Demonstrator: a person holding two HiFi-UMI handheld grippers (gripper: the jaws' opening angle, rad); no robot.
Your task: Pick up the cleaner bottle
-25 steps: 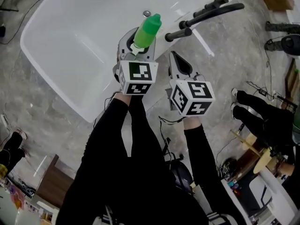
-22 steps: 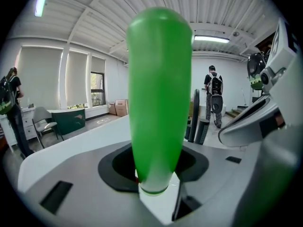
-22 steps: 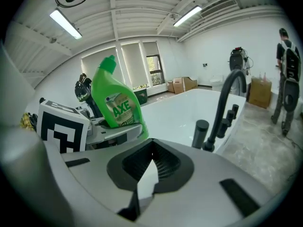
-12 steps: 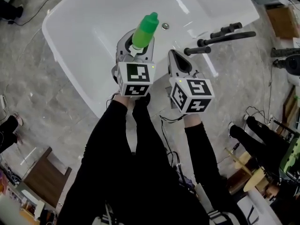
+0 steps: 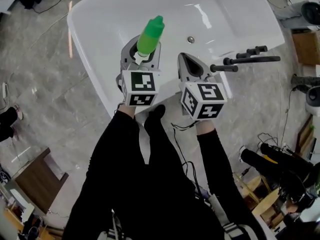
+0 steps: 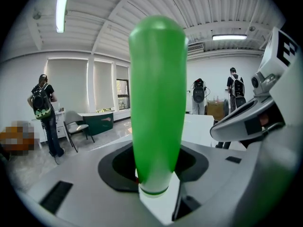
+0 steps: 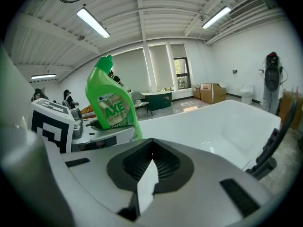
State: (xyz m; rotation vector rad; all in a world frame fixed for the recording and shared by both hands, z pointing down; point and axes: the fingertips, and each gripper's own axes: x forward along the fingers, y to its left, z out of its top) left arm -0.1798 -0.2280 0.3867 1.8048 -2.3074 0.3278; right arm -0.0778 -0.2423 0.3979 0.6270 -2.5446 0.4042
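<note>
- Your left gripper (image 6: 156,193) is clamped on the cleaner bottle (image 6: 158,103). Its jaws stand fairly wide apart, one on each side of the lower body, and the green plastic fills the gap between them.
- Your right gripper (image 7: 146,179) has its jaws brought together, tips meeting, with nothing between them.
- In the head view, the left gripper (image 5: 141,54) holds the cleaner bottle (image 5: 150,34) in the air above the white bathtub (image 5: 225,14), near the edge closest to you. The right gripper (image 5: 192,69) sits just beside it and does not touch the bottle.
- The bottle's long axis runs close to upright, cap on top, leaning slightly. The right gripper view shows its label side (image 7: 111,105).
- The bottle's base is sunk between the left jaws, and the bottle covers the pads there.
- In the left gripper view the bottle blocks the middle of the picture, and you cannot make out its cap as a separate part.
- The black tap fitting (image 5: 245,59) on the bathtub's rim shows only partly in the right gripper view (image 7: 274,145).
</note>
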